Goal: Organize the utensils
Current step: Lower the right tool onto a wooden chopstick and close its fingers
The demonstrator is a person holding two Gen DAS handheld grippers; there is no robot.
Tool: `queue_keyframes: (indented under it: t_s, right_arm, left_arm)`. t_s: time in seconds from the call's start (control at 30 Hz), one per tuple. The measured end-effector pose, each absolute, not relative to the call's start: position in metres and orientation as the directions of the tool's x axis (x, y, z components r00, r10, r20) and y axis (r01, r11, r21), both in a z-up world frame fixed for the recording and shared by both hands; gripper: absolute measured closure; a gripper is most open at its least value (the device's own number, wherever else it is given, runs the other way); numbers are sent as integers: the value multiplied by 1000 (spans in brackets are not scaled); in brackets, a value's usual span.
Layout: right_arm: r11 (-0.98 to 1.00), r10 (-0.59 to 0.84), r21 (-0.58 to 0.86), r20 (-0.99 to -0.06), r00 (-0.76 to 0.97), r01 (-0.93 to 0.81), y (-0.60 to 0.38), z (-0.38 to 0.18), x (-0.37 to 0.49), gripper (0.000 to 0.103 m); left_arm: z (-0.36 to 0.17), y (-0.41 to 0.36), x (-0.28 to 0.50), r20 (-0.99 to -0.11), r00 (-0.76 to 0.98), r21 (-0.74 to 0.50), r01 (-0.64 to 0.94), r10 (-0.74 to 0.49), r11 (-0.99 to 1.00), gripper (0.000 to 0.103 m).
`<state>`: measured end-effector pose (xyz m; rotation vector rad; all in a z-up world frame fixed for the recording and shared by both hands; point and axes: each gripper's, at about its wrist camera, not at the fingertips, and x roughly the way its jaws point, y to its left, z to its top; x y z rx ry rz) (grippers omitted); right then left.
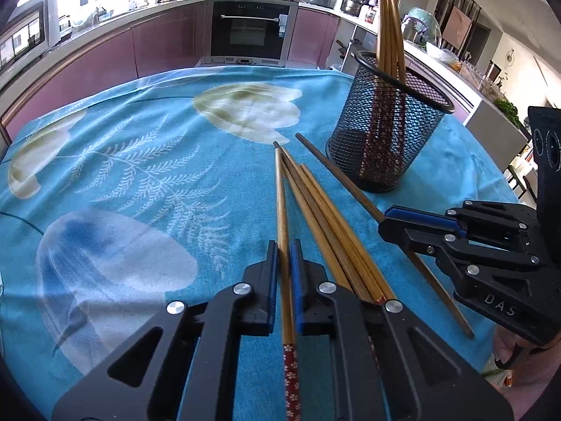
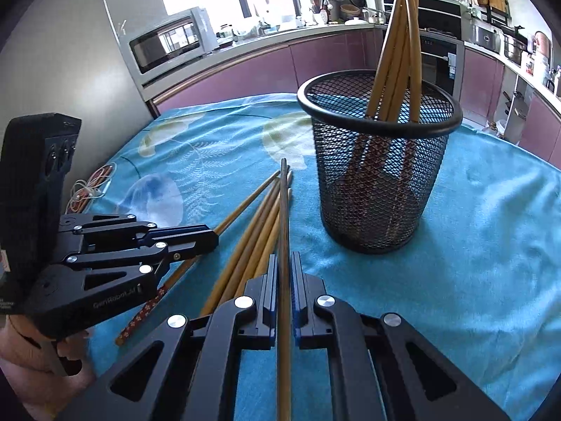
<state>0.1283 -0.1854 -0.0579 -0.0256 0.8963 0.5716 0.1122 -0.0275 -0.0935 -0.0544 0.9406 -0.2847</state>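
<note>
On the cloth point(image 1: 140, 175), both tongs pinch chopsticks.

Table under a blue floral cloth point(image 1: 140, 161), black mesh holder point(image 1: 385, 140) standing on it, loose chopsticks point(image 1: 315, 210) beside, coiled cord point(image 2: 93, 189) at one edge

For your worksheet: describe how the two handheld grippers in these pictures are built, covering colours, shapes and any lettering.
The left gripper and the right gripper are matte black, with angular linkage arms that have triangular cut-outs, round silver pivot bolts, and blue pads lining the fingers. The right one bears raised letters "DAS" on its side; the left carries small pale lettering, too blurred to read surely.
</note>
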Motion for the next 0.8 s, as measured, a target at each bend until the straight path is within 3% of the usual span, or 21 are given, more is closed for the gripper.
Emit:
queue_keyframes:
  t_s: [0.8]
  right_arm:
    - [838,451,204,-781,433,-506,-175,-68,131,97]
  left_arm:
    - [-98,-35,114,-802,515,-175,283,-303,943,93]
